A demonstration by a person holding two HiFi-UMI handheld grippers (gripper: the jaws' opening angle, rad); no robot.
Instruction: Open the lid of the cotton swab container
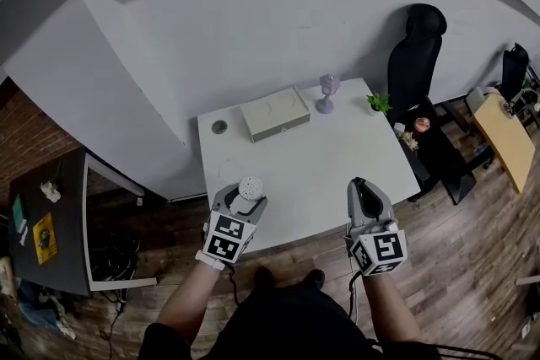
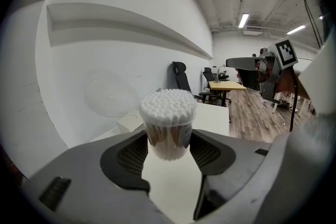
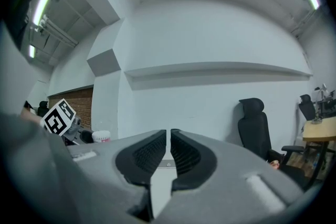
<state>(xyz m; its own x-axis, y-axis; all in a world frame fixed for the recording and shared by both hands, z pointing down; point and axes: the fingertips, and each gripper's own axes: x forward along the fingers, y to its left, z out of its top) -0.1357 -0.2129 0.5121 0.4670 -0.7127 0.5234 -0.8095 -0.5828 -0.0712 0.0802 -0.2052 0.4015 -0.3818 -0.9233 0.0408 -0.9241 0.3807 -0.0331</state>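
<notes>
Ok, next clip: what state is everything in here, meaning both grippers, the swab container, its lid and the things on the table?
left gripper: shut on the cotton swab container.
cotton swab container: upright, swab tips bare.
lid: open, off to one side of the swabs.
right gripper: shut, nothing between the jaws.
box: closed, lying flat.
goblet: upright.
</notes>
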